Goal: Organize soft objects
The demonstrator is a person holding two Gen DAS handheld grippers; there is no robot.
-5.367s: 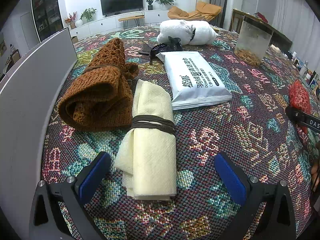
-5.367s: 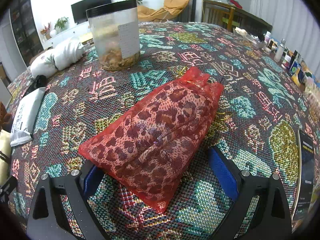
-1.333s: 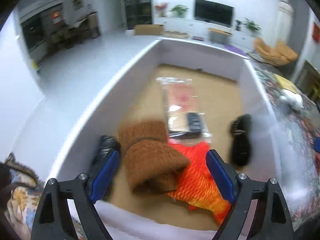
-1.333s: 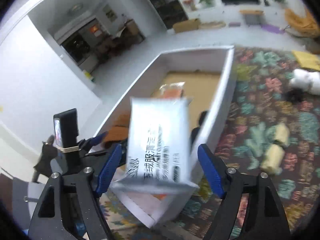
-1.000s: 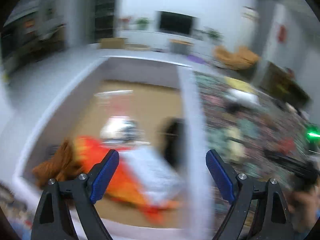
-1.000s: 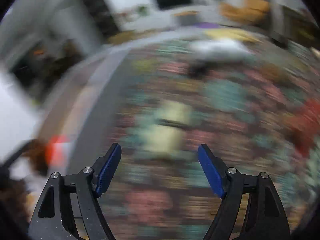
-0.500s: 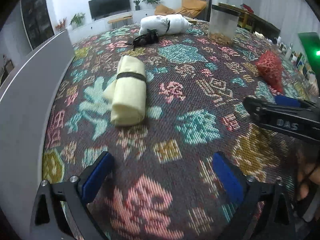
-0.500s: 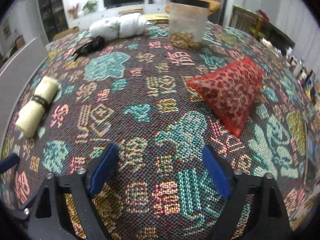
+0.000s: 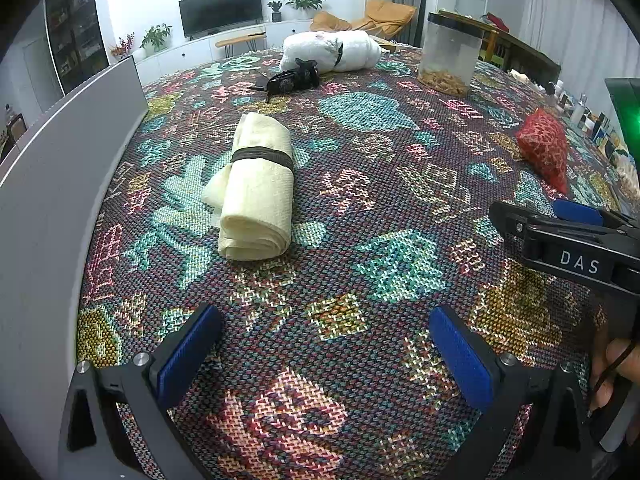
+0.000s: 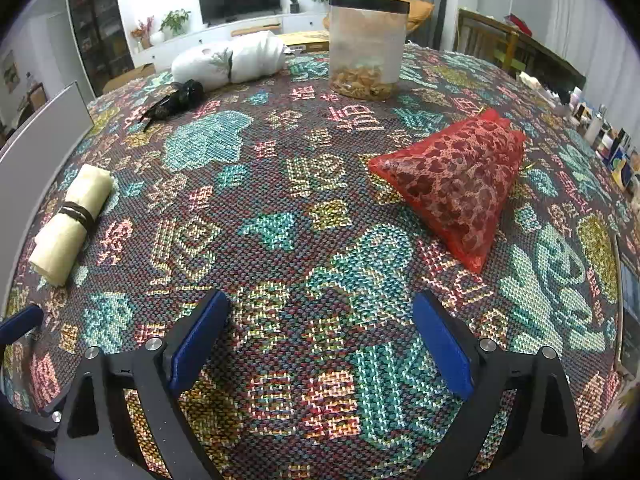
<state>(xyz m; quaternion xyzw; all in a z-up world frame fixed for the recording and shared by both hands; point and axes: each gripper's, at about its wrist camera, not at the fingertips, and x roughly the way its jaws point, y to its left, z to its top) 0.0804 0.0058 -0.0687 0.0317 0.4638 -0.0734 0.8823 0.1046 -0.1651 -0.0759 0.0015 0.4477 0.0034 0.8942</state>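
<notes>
A cream rolled towel (image 9: 256, 196) with a dark band lies on the patterned tablecloth, ahead and slightly left of my left gripper (image 9: 320, 328). That gripper is open and holds nothing. The roll shows far left in the right wrist view (image 10: 72, 220). A red leopard-print mesh bag (image 10: 460, 184) lies ahead and right of my right gripper (image 10: 320, 312), whose jaws are opening with nothing between them. The bag also appears at the right edge for the left camera (image 9: 544, 152). Farther back lie a white bundle (image 9: 332, 54) and a small black soft item (image 9: 292, 80).
The white box's wall (image 9: 60, 160) runs along the table's left side. A clear jar with a black lid (image 10: 366, 48) stands at the back. Small bottles and boxes (image 10: 608, 140) line the right edge. My right gripper's body (image 9: 560, 236) and a hand show at the right.
Both grippers have swung from over the white box back down to the table. The white packet has left the right gripper. Over the last half second, hardly any motion.
</notes>
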